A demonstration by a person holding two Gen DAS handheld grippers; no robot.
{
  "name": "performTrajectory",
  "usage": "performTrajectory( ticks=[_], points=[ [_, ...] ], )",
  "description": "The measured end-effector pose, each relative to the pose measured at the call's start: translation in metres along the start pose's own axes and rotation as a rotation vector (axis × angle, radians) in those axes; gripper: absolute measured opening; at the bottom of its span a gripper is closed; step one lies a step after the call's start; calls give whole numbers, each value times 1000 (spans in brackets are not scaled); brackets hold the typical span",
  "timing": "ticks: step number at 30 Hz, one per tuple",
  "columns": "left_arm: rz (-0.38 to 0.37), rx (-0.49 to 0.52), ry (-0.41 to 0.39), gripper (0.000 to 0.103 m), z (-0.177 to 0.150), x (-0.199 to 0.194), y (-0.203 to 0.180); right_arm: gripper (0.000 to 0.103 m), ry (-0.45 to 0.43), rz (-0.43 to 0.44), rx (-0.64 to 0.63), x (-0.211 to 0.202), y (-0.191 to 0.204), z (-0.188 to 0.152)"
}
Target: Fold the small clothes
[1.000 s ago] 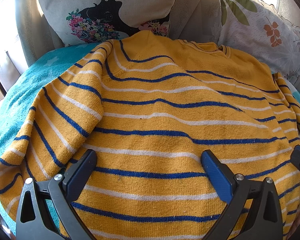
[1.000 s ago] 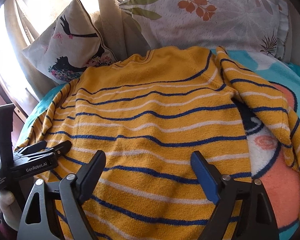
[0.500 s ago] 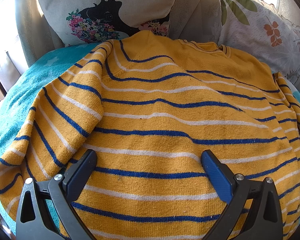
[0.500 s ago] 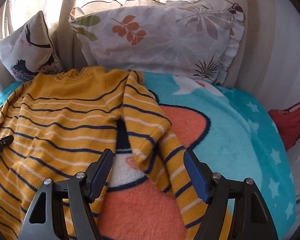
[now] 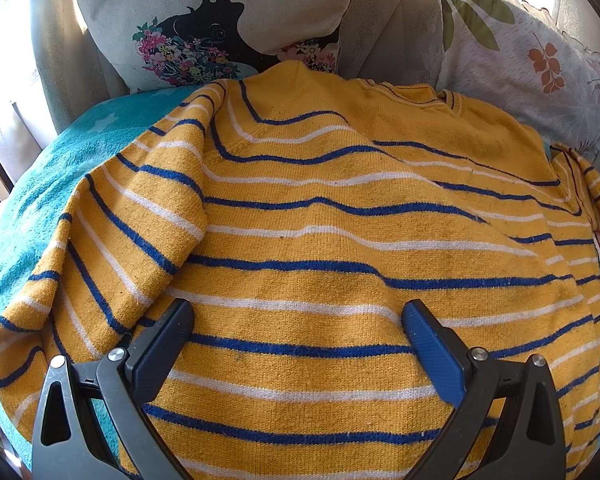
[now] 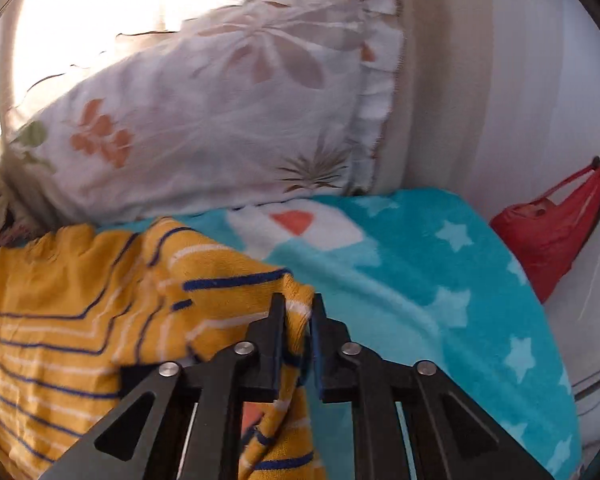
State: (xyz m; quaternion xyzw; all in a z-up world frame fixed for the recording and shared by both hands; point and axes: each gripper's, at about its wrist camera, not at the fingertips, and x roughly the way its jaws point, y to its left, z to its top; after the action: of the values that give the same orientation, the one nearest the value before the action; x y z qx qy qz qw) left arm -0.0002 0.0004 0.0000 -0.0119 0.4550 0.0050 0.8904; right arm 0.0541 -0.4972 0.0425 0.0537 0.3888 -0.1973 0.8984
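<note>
A yellow sweater (image 5: 320, 216) with blue and white stripes lies spread on a teal blanket (image 5: 40, 200), collar toward the pillows. My left gripper (image 5: 296, 320) hovers open over the sweater's lower body, its blue pads wide apart with only flat cloth below. In the right wrist view, the sweater's right sleeve (image 6: 204, 288) bunches up off the blanket (image 6: 440, 280). My right gripper (image 6: 298, 312) is closing on that sleeve, a fold of yellow cloth pinched between its pads.
A bird-print pillow (image 5: 220, 20) and a leaf-print pillow (image 5: 540, 64) lean at the back behind the collar. The leaf-print pillow (image 6: 220, 128) also fills the back of the right view. A red bag (image 6: 552, 232) hangs at the far right by the wall.
My right gripper swung right from the sweater's body to its right sleeve, then closed from wide open onto the sleeve. The left gripper stayed still and open.
</note>
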Motion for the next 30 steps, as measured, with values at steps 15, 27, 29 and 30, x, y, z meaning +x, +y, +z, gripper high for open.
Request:
performTrajectory(
  ticks=[15, 27, 29, 30],
  points=[
    [0, 0, 0, 103, 0, 0, 0, 73, -69, 254, -309, -107, 27, -119],
    [0, 0, -1, 103, 0, 0, 0, 4, -143, 136, -189, -121, -43, -60],
    [-1, 0, -2, 103, 0, 0, 1, 4, -151, 127, -32, -124, -89, -32],
    [-1, 0, -2, 103, 0, 0, 0, 4, -140, 111, 41, -121, -111, -22]
  ],
)
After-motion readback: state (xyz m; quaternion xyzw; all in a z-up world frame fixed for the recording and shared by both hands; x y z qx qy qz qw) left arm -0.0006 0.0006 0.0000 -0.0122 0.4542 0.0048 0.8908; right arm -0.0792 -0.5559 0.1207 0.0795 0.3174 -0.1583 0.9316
